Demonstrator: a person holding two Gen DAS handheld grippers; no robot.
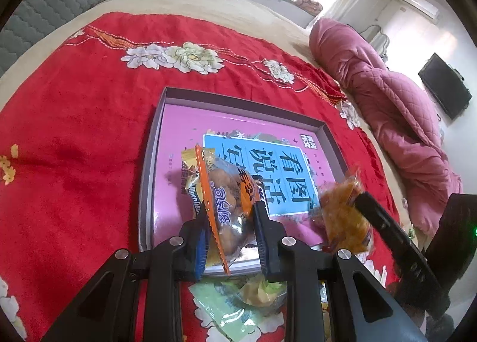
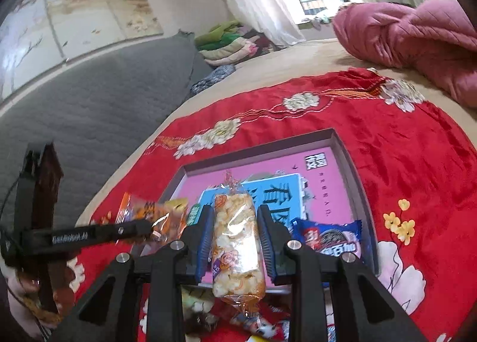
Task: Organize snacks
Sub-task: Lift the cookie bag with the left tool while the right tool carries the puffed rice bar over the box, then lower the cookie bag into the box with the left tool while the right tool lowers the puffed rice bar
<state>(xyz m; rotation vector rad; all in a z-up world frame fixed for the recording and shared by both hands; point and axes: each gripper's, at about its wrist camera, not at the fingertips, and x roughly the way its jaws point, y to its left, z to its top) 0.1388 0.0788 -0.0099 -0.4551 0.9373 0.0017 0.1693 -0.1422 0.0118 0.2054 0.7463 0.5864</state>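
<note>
My left gripper (image 1: 229,210) is shut on an orange-edged clear snack packet (image 1: 225,193) and holds it over the near edge of a shallow grey box (image 1: 238,97) with a pink and blue picture lining. My right gripper (image 2: 234,216) is shut on a puffed-rice bar in clear wrap (image 2: 237,240), above the same box (image 2: 262,148). The right gripper and its bar also show in the left wrist view (image 1: 342,210). The left gripper and its packet also show in the right wrist view (image 2: 149,222). A blue cookie packet (image 2: 328,239) lies in the box.
The box sits on a red flowered cloth (image 1: 74,133) on a bed. Loose snack packets lie on the cloth below my grippers, a pale green one (image 1: 229,309) among them. A pink quilt (image 1: 387,97) lies bunched to the right. A grey padded headboard (image 2: 104,97) stands at left.
</note>
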